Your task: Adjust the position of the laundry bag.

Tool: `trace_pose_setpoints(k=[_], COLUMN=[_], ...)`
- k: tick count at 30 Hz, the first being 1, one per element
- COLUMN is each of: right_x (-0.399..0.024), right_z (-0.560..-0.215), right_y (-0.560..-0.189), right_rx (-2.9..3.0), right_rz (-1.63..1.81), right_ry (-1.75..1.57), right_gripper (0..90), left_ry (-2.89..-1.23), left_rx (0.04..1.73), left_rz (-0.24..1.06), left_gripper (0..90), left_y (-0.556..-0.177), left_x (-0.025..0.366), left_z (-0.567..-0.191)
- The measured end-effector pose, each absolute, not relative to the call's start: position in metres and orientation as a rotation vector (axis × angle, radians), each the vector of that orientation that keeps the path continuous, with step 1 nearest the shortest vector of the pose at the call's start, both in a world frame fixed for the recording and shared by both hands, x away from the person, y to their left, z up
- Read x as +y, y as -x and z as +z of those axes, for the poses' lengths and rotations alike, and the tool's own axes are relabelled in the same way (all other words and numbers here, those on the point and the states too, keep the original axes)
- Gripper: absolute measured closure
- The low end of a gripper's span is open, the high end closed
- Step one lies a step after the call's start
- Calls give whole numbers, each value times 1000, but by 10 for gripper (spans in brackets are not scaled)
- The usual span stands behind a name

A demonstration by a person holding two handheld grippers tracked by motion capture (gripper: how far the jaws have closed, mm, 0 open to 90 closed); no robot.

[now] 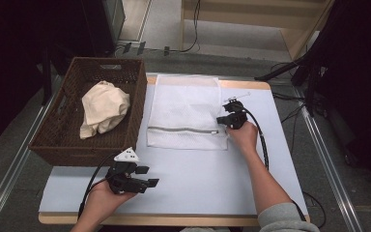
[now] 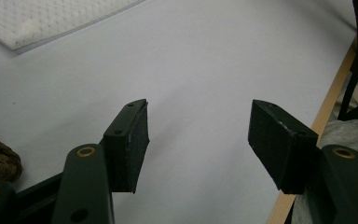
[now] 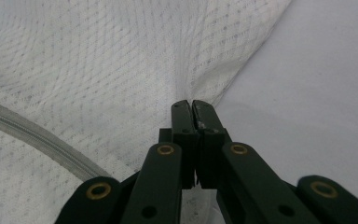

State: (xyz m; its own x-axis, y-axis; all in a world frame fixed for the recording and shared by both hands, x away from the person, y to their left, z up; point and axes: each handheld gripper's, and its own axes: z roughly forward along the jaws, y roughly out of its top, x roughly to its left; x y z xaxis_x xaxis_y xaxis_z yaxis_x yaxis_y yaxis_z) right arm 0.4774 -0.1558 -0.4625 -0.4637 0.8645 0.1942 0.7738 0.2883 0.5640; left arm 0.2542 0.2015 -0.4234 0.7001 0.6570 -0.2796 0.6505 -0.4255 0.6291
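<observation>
My right gripper [image 3: 193,112] pinched the mesh bag [image 1: 186,108] near its closed zipper [image 1: 181,129]; my left gripper [image 1: 145,176] idled open. The cloth [image 1: 104,106] lay unbagged in the basket [image 1: 53,140].

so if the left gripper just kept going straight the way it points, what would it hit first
Probably nothing soon. The left gripper has its fingers open over bare table. Straight ahead the surface looks free, with the mesh bag off to the upper left of that line in its own view. Depth is hard to judge.

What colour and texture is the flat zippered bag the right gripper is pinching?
White, with a fine dotted mesh weave: the white mesh laundry bag shows best in the right gripper view.
</observation>
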Motion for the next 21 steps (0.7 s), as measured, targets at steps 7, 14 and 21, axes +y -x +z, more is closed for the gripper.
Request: trace_pose_setpoints(k=[7,14,21], right_x=[-167,-177,-185], right_z=[-457,-453,-452], right_y=[-469,-457,-447], right_rx=[2413,2411,2428], right_rz=[922,934,923], right_ry=[-1554,-1559,-1560], right_gripper=[888,887,886], left_ry=[-2171,-2169,-2168], left_rx=[991,976,970], left_rz=[5,5,8], left_gripper=[391,397,399], left_y=[-257,-261,-266], left_x=[200,198,194], left_z=[-425,-425,-428])
